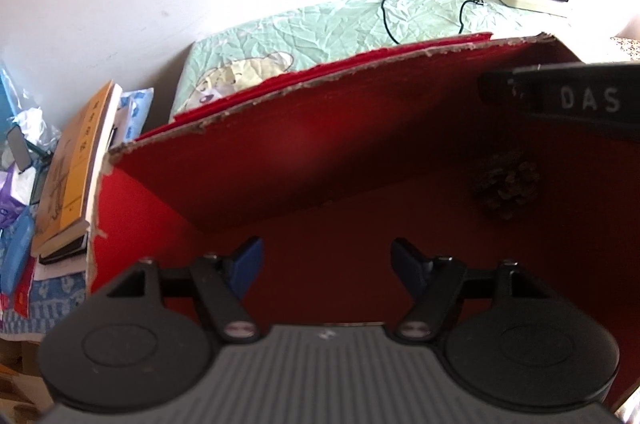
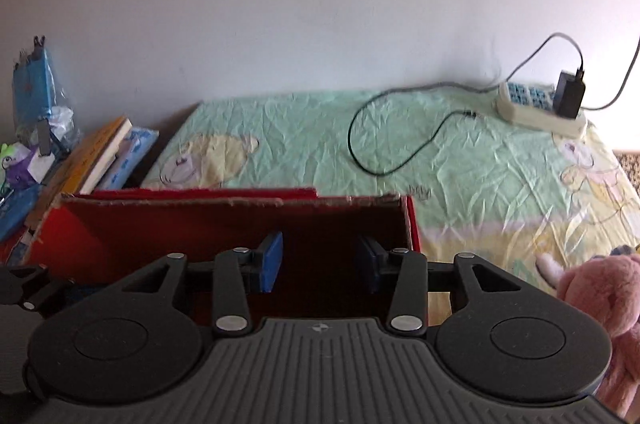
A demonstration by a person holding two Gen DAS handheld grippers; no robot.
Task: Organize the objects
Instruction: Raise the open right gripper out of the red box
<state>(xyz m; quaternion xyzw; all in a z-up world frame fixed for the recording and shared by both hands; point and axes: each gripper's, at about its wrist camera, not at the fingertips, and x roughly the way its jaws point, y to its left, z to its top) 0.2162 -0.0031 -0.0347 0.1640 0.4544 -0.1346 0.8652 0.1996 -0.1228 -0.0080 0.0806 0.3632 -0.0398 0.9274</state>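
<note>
A red cardboard box (image 1: 280, 160) with torn rims stands open on the bed; it also shows in the right wrist view (image 2: 132, 228). A pine cone (image 1: 506, 186) lies on the box floor at the right. My left gripper (image 1: 326, 268) is open and empty, inside the box above its floor. My right gripper (image 2: 320, 262) is open and empty, just over the box's near side; part of it, a black piece lettered DAS (image 1: 568, 96), shows in the left wrist view. A pink plush toy (image 2: 600, 308) lies on the bed to the right of the box.
A green cartoon bedsheet (image 2: 460, 184) covers the bed behind the box. A power strip (image 2: 536, 108) with a black adapter and cable sits at the back right. Books (image 2: 100, 156) and bags are piled against the wall at the left.
</note>
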